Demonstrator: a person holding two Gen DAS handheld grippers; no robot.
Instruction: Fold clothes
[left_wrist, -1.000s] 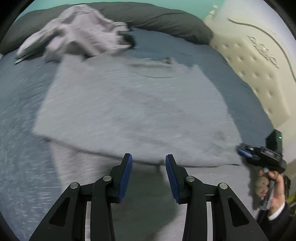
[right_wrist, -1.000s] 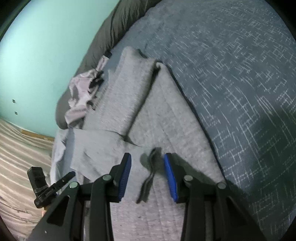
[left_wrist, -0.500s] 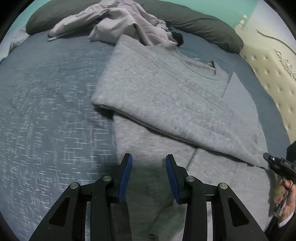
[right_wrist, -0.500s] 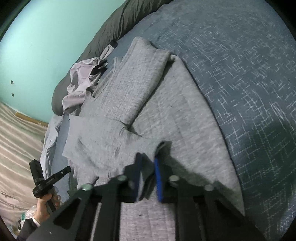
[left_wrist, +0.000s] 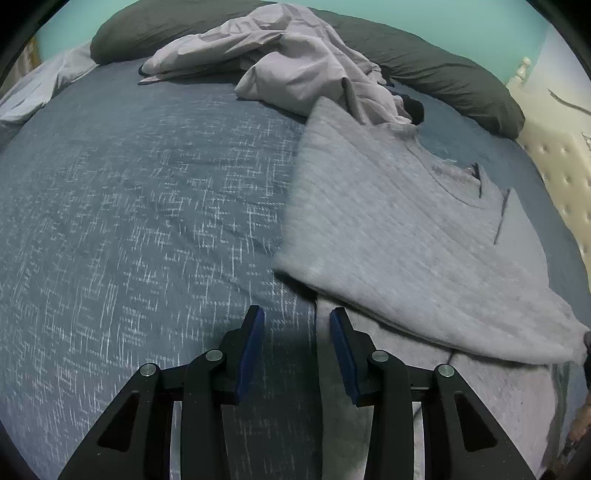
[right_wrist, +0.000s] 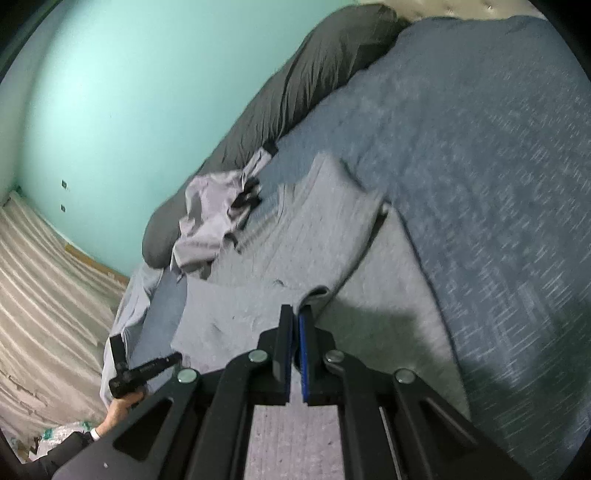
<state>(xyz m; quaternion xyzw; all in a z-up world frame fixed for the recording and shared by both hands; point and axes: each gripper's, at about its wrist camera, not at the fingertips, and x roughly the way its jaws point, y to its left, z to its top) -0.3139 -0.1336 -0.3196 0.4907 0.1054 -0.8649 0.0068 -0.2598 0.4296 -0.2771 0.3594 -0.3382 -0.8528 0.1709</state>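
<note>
Dim, cool indoor light is falling on both views, leaving the colours muted and bluish. The fisheye lenses are bending the bed (left_wrist: 147, 206) into a dome and darkening the corners into black vignettes. Motion blur is smearing the bedspread's white flecks, most strongly in the right wrist view. The turquoise wall (right_wrist: 140, 96) is glowing softly without glare. A soft shadow is lying on the grey sweater (right_wrist: 369, 317) just ahead of the right tool (right_wrist: 295, 314).

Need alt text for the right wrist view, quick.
The right gripper has its jaws shut on a fold of the grey sweater, which lies on the blue bedspread. Beyond it a pale crumpled garment rests against a dark bolster; the left gripper shows at lower left.
</note>
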